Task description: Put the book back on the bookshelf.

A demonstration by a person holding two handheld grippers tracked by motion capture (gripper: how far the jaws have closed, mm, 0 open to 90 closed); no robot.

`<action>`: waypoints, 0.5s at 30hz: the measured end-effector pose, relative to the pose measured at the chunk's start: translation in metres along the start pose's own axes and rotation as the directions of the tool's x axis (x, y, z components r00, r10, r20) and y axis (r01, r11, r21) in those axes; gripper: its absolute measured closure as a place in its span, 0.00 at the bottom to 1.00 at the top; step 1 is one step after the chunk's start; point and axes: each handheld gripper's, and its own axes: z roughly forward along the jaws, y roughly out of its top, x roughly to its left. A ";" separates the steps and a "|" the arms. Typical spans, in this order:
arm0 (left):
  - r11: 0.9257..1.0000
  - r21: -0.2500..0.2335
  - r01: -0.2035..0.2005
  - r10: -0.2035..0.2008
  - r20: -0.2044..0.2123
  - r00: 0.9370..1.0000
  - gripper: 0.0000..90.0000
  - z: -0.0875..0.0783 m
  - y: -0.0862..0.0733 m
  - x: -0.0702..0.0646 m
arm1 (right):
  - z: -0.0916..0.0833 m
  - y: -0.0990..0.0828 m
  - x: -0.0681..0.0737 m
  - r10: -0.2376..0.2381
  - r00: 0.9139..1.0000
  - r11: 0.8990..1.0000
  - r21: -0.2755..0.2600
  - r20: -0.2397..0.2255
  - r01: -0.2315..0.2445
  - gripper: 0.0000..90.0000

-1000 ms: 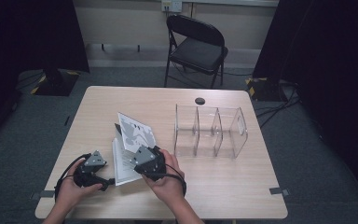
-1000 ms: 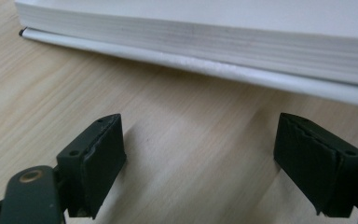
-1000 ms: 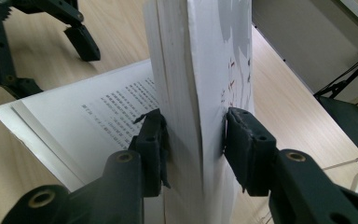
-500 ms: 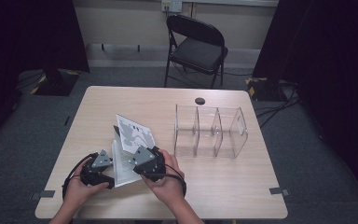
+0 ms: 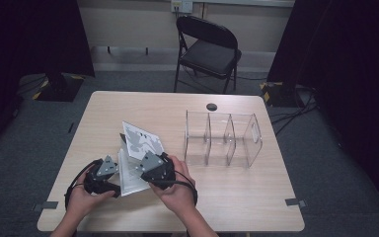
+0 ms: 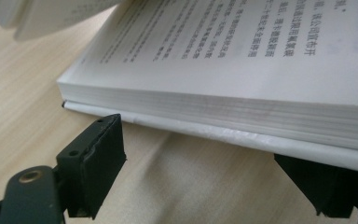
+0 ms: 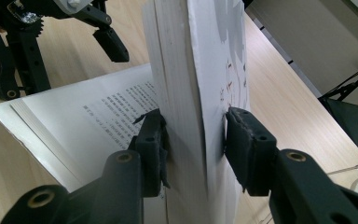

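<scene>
Left gripper (image 5: pixel 109 178) reached book (image 5: pixel 133 168), jaws spread, opening; right gripper (image 7: pixel 193 140) pinches raised half

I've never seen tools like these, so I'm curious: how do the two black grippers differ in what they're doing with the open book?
The right gripper is shut on the book's raised half, pads pressing both sides; the left gripper stands open, its jaws level with the edge of the flat half without pinching it. The right gripper reaches over the book, while the left gripper sits at its side. Both are black, two-jawed and hand-held.
</scene>
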 end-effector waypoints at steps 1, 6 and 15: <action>1.000 -0.010 -0.009 0.009 -0.005 1.000 0.18 0.000 0.001 -0.001 | 0.000 0.000 0.000 0.000 1.000 1.000 0.000 0.000 0.000 0.65; 0.996 -0.041 -0.083 0.083 -0.017 0.996 0.19 -0.005 0.010 -0.004 | -0.002 0.004 -0.004 -0.011 1.000 1.000 0.000 -0.006 0.011 0.65; 0.983 -0.061 -0.171 0.170 -0.017 0.985 0.22 -0.009 0.025 -0.011 | -0.005 0.007 -0.011 -0.015 1.000 1.000 0.013 -0.023 0.015 0.65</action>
